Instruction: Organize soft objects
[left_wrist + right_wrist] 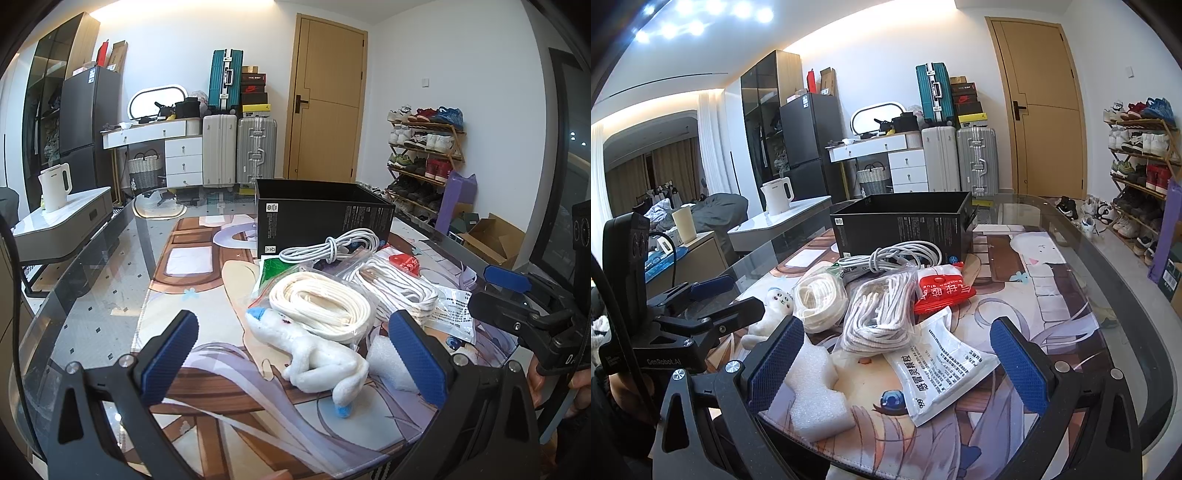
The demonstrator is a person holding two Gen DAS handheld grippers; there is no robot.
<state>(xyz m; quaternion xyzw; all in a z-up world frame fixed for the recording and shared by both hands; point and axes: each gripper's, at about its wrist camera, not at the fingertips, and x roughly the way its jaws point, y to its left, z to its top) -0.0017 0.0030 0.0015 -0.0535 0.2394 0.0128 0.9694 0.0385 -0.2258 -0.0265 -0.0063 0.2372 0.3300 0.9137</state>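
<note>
Before the black box (325, 214) lies the heap of soft things, the white plush toy (317, 354) nearest, and with the left gripper (295, 354) and right gripper (897, 354) both spread wide and empty, a careless grab might snag the neighbouring bagged cord (321, 306).
</note>
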